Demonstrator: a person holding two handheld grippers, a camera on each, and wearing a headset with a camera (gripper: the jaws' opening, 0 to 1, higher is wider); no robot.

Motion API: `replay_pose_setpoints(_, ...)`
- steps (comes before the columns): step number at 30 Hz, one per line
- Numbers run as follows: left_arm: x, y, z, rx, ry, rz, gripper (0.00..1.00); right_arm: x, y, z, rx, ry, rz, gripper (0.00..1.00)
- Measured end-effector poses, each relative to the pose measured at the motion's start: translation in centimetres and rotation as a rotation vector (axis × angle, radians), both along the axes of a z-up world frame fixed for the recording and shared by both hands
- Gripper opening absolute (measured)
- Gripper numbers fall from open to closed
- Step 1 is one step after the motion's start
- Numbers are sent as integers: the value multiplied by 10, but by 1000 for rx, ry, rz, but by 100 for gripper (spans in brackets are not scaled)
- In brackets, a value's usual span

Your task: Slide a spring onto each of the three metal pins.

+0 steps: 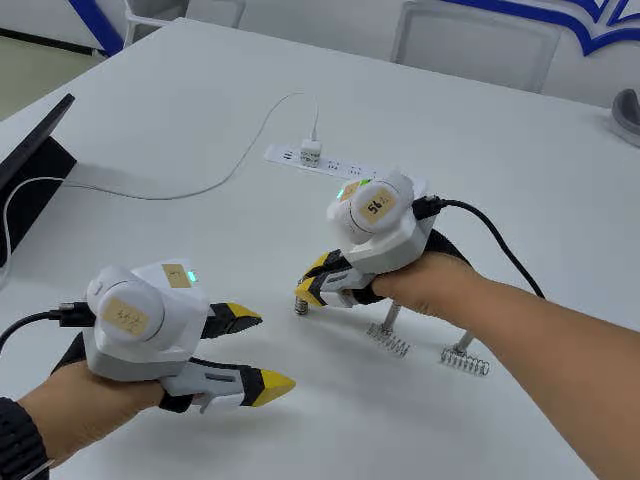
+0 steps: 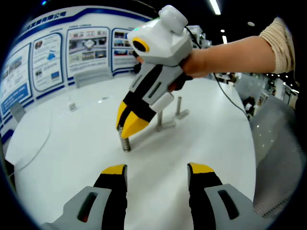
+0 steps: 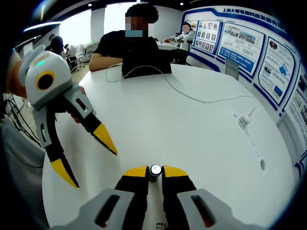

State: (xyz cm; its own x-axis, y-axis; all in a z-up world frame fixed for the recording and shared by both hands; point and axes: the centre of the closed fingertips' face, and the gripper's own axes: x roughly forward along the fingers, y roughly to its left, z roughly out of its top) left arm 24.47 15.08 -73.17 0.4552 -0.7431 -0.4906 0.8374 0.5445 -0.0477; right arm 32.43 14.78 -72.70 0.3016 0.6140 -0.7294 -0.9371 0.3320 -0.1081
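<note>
The head view looks down over the worktop [image 1: 180, 130] from behind the left claw [image 1: 272, 350] and right claw [image 1: 303, 288]. The left gripper view faces the right claw from nearby. The right gripper view looks low across the worktop. All three share the spring [image 1: 301, 305].

The room was bright and evenly lit from overhead, with ceiling strip lights [image 2: 214, 6] glowing in my left gripper view. The white worktop [image 1: 200, 120] carried only soft, pale shadows, one under my left claw [image 1: 277, 350]. Both gripper views bowed strongly toward their edges, curving the wall posters [image 2: 48, 57]. The head view was sharp.
</note>
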Motion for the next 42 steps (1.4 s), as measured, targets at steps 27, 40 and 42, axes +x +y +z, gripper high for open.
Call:
replay_pose_setpoints(27,2,-4,5,5,-12,-8,52,-2,-7,12,33,-23,-14,21)
replay_pose_setpoints(40,3,-8,8,6,-16,-17,52,-10,-20,18,57,-37,-34,22)
replay_pose_setpoints(42,3,-9,8,6,-17,-19,52,-11,-22,18,58,-39,-36,22)
